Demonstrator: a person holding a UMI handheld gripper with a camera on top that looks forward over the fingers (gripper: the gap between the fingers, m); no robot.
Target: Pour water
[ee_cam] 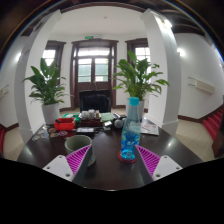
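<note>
Clutter (78,121) behind the cup (78,149) seems too small to identify.

1. We have one view only, riding on the gripper (111,163) and looking forward along its two fingers.
2. It faces level across a dark table (110,175), close to a bottle (131,128) and a cup (78,148).
3. Beyond lie two plants (46,82) and a door (95,68), far off.

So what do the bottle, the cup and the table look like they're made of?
The bottle looks like clear plastic with a blue tint and label, since light passes through it. The cup looks matte grey, ceramic or plastic; hard to say. The table looks like dark polished wood, faintly reflective.
</note>
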